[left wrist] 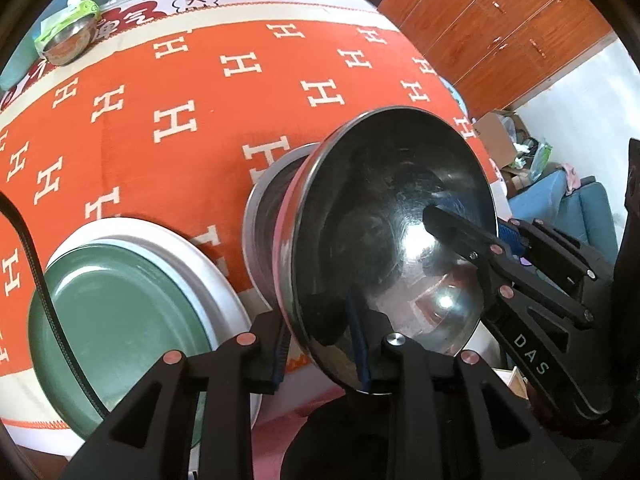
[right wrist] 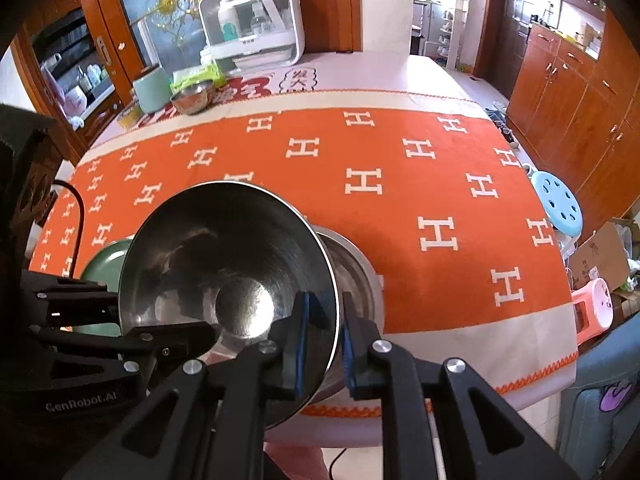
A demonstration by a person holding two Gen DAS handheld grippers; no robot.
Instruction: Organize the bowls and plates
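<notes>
A large steel bowl (left wrist: 384,216) (right wrist: 224,264) hangs steeply tilted, its base dipping into a second steel bowl (left wrist: 260,216) (right wrist: 356,276) that stands on the orange tablecloth. My left gripper (left wrist: 320,352) is shut on the tilted bowl's near rim, one blue pad outside and one inside. From the opposite side my right gripper (right wrist: 324,344) is shut on the rim too; it shows in the left wrist view as a black finger (left wrist: 460,236) inside the bowl. Left of the bowls a green plate (left wrist: 120,320) (right wrist: 104,264) lies on a white plate (left wrist: 184,240).
A small steel bowl (left wrist: 68,44) (right wrist: 192,98) sits at the table's far side beside a mint canister (right wrist: 154,88) and a white dish cabinet (right wrist: 256,20). A black cable (left wrist: 40,264) crosses the green plate. Blue stool (right wrist: 556,208) and pink stool (right wrist: 596,304) stand beside the table's right edge.
</notes>
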